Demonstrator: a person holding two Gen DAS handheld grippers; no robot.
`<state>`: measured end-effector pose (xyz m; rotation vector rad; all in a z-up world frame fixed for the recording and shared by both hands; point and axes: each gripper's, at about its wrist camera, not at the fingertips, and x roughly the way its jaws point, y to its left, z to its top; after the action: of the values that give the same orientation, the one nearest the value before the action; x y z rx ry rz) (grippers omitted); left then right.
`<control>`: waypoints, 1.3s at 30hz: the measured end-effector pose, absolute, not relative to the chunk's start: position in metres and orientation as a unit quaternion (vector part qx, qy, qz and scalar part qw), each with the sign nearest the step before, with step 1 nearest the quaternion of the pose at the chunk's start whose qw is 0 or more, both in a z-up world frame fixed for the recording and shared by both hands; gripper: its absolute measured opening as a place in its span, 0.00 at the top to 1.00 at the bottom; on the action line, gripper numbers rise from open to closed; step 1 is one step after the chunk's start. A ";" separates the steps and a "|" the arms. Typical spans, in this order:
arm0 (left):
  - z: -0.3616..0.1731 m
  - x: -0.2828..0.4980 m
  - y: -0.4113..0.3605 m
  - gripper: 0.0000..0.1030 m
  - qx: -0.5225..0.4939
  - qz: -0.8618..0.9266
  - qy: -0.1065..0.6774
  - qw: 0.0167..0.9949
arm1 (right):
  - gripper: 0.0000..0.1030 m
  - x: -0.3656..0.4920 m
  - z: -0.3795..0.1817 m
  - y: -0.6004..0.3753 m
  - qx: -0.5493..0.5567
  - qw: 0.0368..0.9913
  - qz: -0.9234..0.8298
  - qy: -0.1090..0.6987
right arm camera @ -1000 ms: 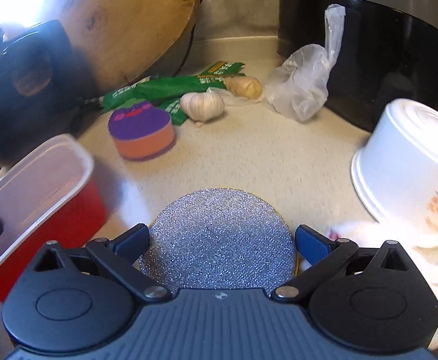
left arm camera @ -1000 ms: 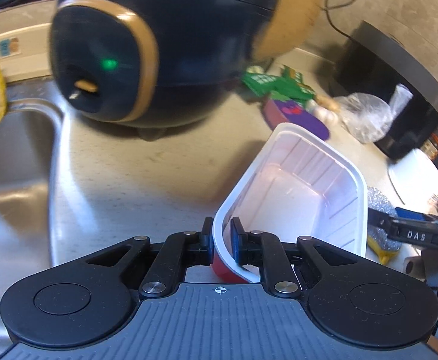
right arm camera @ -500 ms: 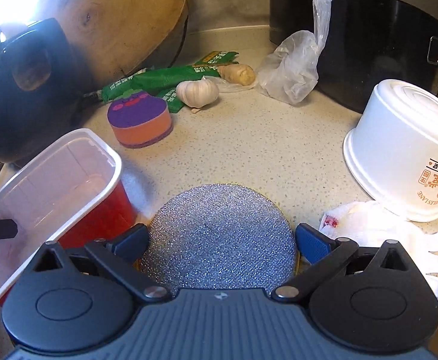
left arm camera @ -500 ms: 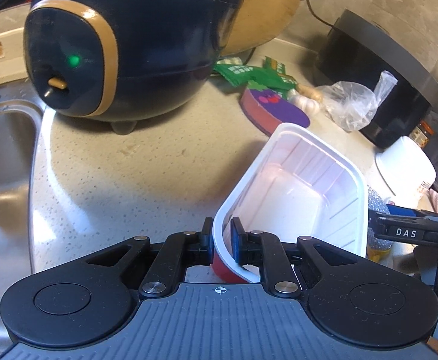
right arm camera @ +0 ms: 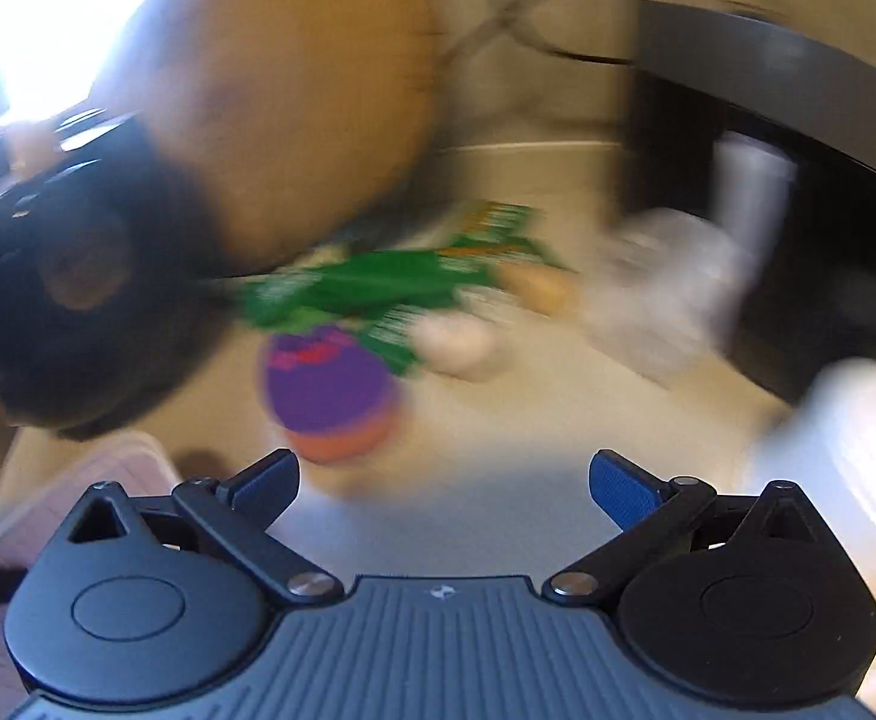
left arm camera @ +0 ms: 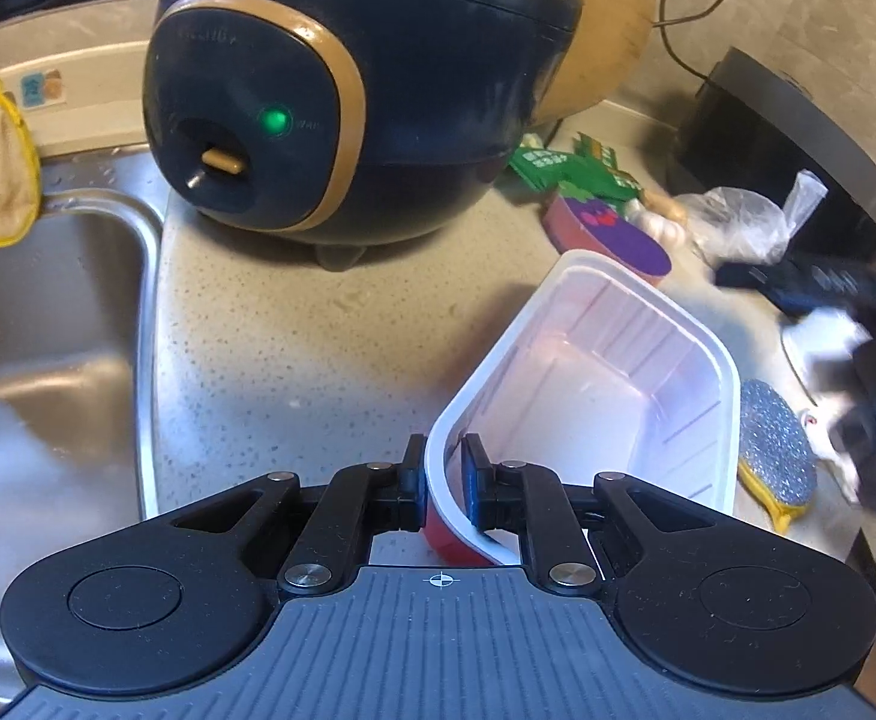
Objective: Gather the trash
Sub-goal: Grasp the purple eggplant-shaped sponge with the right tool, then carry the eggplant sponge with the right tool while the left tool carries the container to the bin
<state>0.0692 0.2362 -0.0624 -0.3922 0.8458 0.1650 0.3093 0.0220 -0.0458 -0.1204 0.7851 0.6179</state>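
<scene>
Thin plastic tub, light, bendy, empty; left tongs pinch its rim, grip at corner best. Right tongs wide, holding nothing.

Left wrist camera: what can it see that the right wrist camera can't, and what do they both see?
Only the left wrist view shows the steel sink, the glittery scrubber and the left hand-held gripper clamped on the rim of the red-and-white plastic container.

Only the right wrist view, which is blurry, shows the right hand-held gripper open with nothing between its fingers.

Both show the dark rice cooker, the wooden board, the green wrappers, the purple sponge, the garlic and the clear plastic bag.
</scene>
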 end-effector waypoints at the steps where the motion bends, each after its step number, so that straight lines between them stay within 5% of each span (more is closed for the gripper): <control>1: -0.062 0.068 0.237 0.85 -0.189 0.078 0.407 0.890 | 0.00 0.317 -0.047 0.034 -0.067 0.871 0.304 0.380; 12: -0.065 0.062 0.238 0.81 -0.183 0.071 0.407 0.892 | 0.02 0.366 -0.070 0.098 -0.119 0.835 0.330 0.423; 17: -0.070 0.064 0.237 0.81 -0.187 0.062 0.406 0.892 | 0.26 0.370 -0.074 0.085 -0.083 0.821 0.330 0.458; 39: -0.043 0.056 0.219 0.86 -0.226 0.064 0.356 0.905 | 0.26 0.157 0.009 -0.127 -0.006 0.918 0.194 0.345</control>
<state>0.0557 0.2188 -0.0430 -0.4678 0.7348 0.1317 0.1571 -0.1274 0.0092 -0.0133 0.7095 0.3989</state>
